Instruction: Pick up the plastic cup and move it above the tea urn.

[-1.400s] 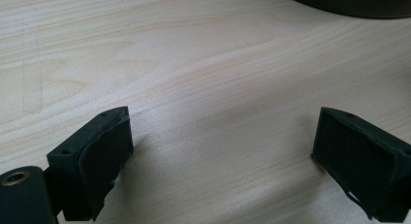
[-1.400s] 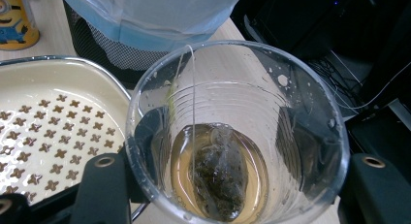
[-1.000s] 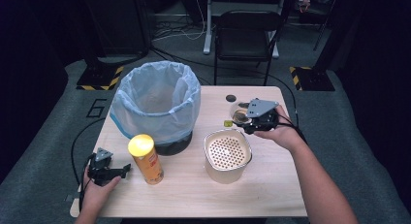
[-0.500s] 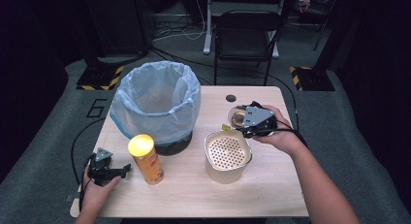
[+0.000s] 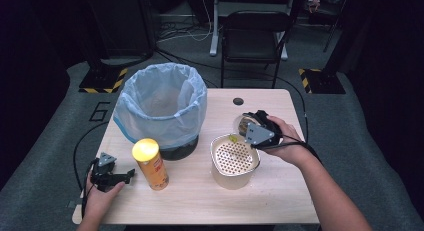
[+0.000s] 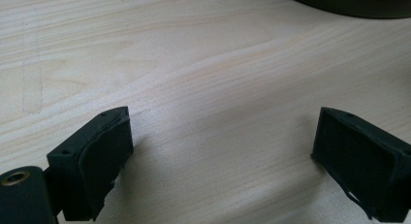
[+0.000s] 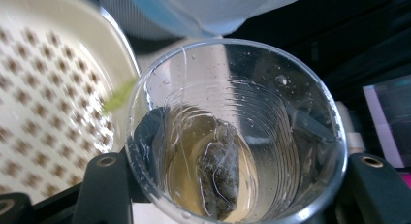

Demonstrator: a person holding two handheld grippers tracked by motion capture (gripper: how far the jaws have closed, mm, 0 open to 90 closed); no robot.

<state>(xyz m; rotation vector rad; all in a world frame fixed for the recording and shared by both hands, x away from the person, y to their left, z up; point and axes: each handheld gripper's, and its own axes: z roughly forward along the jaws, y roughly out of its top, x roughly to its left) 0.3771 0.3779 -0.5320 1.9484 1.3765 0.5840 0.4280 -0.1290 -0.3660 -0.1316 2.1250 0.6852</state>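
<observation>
Right gripper (image 5: pixel 248 127): clamping a clear plastic cup (image 7: pixel 236 132), jaws on either side of its wall.
Cup: tilting toward the perforated strainer (image 5: pixel 234 157), holding a teabag (image 7: pixel 219 173) (pale liquid pooling).
Left gripper (image 6: pixel 220 161): resting wide apart on the table (image 6: pixel 194 64), gripping nothing.

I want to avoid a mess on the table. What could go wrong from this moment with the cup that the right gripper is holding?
The clear plastic cup holds tea-coloured liquid and a tea bag. Squeezed too hard by the right gripper, its thin wall might buckle and spill. Tipped before it is fully above the perforated strainer, liquid could land on the wooden table.
</observation>
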